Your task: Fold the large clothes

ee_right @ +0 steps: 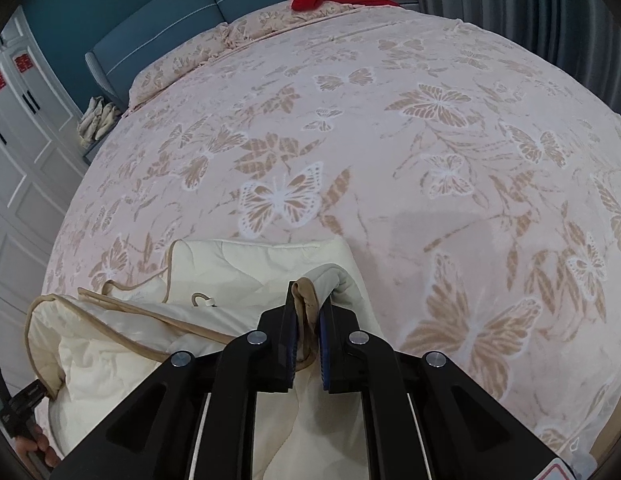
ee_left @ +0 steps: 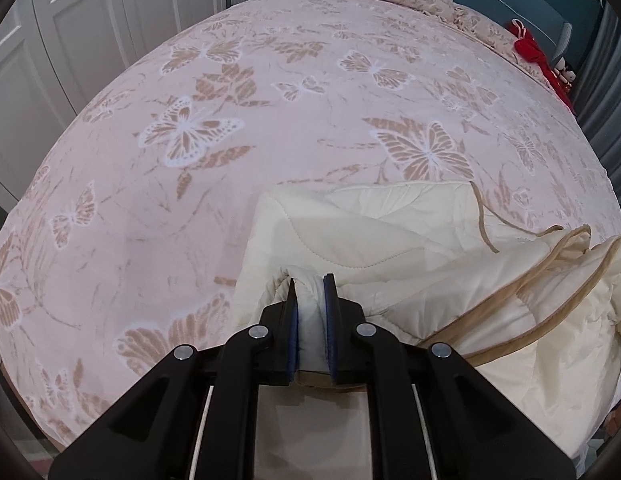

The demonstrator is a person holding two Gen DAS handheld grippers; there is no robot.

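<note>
Grip was sound: the left gripper point(ee_left: 310, 286) and right gripper point(ee_right: 308, 300) were each clamped on a bunched edge of the cream quilted garment point(ee_left: 390, 240) at the bed's point(ee_left: 270, 100) near edge, and both should lower level, holding until the fold lay flat.

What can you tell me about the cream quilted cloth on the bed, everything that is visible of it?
The cream quilted cloth looks padded and soft, with stitched curves and tan edging. It lies bunched and partly folded at the near edge of the butterfly bedspread, one part hanging off. The left gripper pinches a cream fold; the right gripper pinches a tan-edged part. A small cord loop shows in the right wrist view.
</note>
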